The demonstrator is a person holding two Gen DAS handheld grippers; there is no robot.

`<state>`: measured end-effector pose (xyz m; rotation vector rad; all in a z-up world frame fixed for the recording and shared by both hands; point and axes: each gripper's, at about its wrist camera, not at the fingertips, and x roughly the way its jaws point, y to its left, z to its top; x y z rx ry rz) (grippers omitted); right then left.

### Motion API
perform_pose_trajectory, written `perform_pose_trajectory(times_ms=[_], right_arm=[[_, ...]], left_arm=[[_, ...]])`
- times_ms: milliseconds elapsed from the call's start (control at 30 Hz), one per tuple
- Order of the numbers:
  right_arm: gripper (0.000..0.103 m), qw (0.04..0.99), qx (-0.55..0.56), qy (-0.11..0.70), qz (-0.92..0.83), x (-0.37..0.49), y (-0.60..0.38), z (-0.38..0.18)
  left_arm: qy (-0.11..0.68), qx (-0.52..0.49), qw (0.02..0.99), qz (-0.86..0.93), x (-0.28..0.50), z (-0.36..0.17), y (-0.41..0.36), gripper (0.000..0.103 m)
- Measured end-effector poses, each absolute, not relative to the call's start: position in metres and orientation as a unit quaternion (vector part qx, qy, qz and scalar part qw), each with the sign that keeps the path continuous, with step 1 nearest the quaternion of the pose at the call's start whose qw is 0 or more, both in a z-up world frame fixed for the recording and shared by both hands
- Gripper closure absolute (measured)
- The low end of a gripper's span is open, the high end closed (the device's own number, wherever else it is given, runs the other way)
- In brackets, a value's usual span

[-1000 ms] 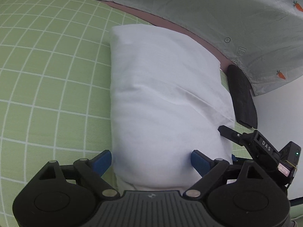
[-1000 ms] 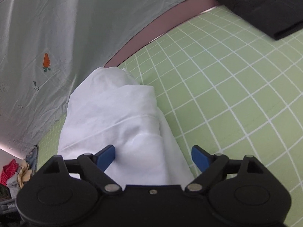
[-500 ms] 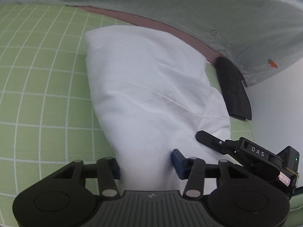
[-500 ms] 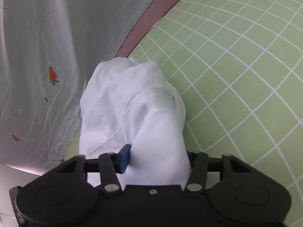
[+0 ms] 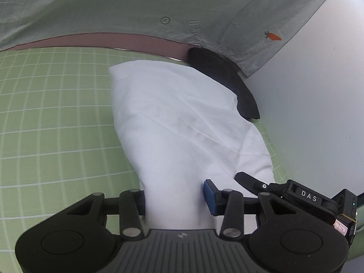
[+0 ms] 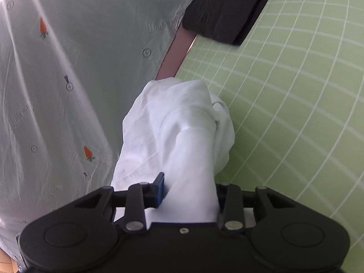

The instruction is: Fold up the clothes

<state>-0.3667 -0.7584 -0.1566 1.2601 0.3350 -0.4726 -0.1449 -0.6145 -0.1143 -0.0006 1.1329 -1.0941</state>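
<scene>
One folded white cotton garment [image 5: 182, 122] lies lengthwise on a light green sheet with a white grid pattern [image 5: 56, 118], and both claws have hold of it at its near end. The left gripper [image 5: 175, 196] is closing, its two blue pads pressed against a bunched column of the white cloth between them; only the right-hand blue pad [image 5: 210, 196] shows plainly, the other being hidden behind the fabric. The rest of the garment stretches away ahead of this claw. The right gripper [image 6: 190, 190] is closing too, clenched on another gathered ridge of the same garment [image 6: 182, 132], with one blue pad [image 6: 160, 187] visible on its left side and the cloth spilling forward and slightly to the left of it.

One folded black garment [image 5: 227, 77] lies beyond the white one, ahead and to the right of the left claw; from the right wrist it [image 6: 225, 6] sits far ahead, up and to the right. One pale grey-green sheet printed with small orange carrots [image 5: 159, 6] hangs along the far edge of the bed, ahead of the left claw and filling the space to the left of the right claw [image 6: 68, 68]. A white wall [image 5: 318, 102] stands to the right of the left claw
</scene>
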Motion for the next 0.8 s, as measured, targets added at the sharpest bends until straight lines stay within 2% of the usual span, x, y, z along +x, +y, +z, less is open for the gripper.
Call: perform_pose_trajectory(times_ms=[333,667,700,767,800], right_arm=[[0.067,0.817,0.504,0.167,-0.224,-0.448,-0.952,-0.113],[0.067,0.88,0.397,0.148,-0.216,-0.376,-1.118,-0.075],[0.063,0.888,0.375,0.148,-0.22,-0.362,-1.131,-0.075],[0.052,0.898,0.332,0.165,-0.236,-0.328,-1.153,-0.086],[0.044,0.895,0.322,0.183,-0.25,-0.311,-1.162,-0.097]], left_arm=[[0.494,-0.045,0.704,-0.508,-0.216,-0.095,-0.803,0.059],[0.434,-0.067,0.733,-0.519,-0.145,-0.069,-0.968,0.057],[0.427,-0.058,0.743,-0.512,-0.136,-0.072,-0.984,0.056],[0.415,-0.017,0.768,-0.486,-0.121,-0.085,-1.017,0.042],[0.411,0.015,0.783,-0.467,-0.116,-0.097,-1.034,0.038]])
